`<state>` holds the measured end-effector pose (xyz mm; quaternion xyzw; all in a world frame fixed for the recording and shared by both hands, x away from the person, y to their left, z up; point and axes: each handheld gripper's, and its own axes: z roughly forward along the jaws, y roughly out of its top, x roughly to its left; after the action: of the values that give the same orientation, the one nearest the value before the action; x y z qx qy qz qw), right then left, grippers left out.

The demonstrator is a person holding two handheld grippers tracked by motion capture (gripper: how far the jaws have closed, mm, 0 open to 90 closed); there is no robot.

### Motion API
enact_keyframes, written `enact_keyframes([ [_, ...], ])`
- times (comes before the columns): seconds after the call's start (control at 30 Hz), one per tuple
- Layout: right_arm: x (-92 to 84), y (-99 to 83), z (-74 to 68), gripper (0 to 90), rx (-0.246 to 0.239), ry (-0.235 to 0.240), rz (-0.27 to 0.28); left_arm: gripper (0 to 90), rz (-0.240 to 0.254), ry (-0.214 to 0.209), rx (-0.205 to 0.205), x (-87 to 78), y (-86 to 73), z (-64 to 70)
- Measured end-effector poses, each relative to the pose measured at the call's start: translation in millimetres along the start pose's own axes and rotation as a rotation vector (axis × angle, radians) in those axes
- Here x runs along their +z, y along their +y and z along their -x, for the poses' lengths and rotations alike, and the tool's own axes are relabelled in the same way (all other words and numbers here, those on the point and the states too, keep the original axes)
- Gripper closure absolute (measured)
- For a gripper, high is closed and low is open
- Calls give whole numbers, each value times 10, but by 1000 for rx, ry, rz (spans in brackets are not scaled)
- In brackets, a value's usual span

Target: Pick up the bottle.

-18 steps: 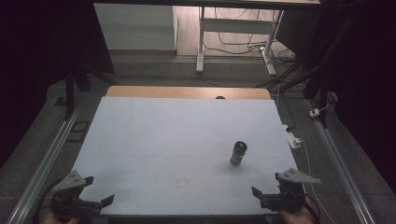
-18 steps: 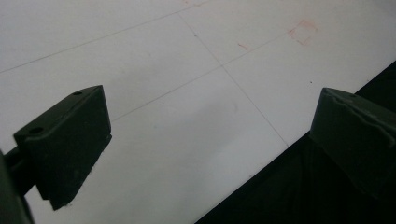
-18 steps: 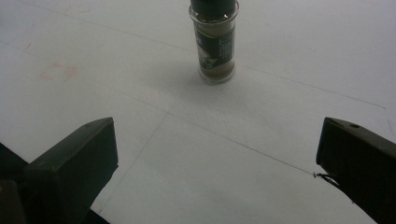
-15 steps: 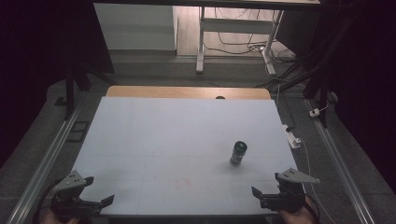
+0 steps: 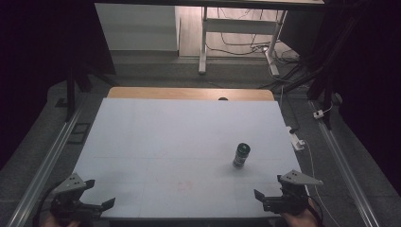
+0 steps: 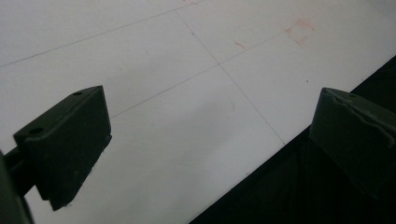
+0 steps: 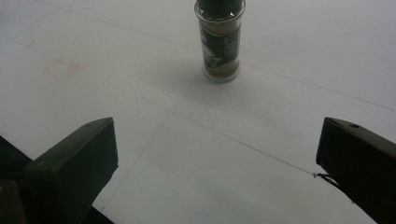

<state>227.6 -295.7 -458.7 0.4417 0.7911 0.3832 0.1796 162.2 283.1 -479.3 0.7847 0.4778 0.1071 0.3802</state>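
Observation:
A small glass spice jar [image 5: 241, 155] with a dark lid stands upright on the white table [image 5: 179, 142], right of centre. In the right gripper view the jar [image 7: 219, 42] stands ahead of my jaws, well beyond them. My right gripper [image 5: 263, 200] rests at the table's front right corner, open, with nothing between its fingers. At the front left corner my left gripper [image 5: 101, 204] is open too and holds nothing. Its jaws straddle the table's front edge in the left gripper view.
Faint reddish marks [image 5: 185, 185] stain the table near the front centre. A wooden strip [image 5: 189, 93] runs along the far edge. A white power strip [image 5: 296, 139] lies off the right side. Metal rails [image 5: 52, 156] flank the table.

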Motion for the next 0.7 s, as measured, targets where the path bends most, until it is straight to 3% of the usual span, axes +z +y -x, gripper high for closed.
enact_keyframes([
  [0.7,-8,5,-9,0,-10,10,3,0,3,-16,-7,-4,-2,-16],
])
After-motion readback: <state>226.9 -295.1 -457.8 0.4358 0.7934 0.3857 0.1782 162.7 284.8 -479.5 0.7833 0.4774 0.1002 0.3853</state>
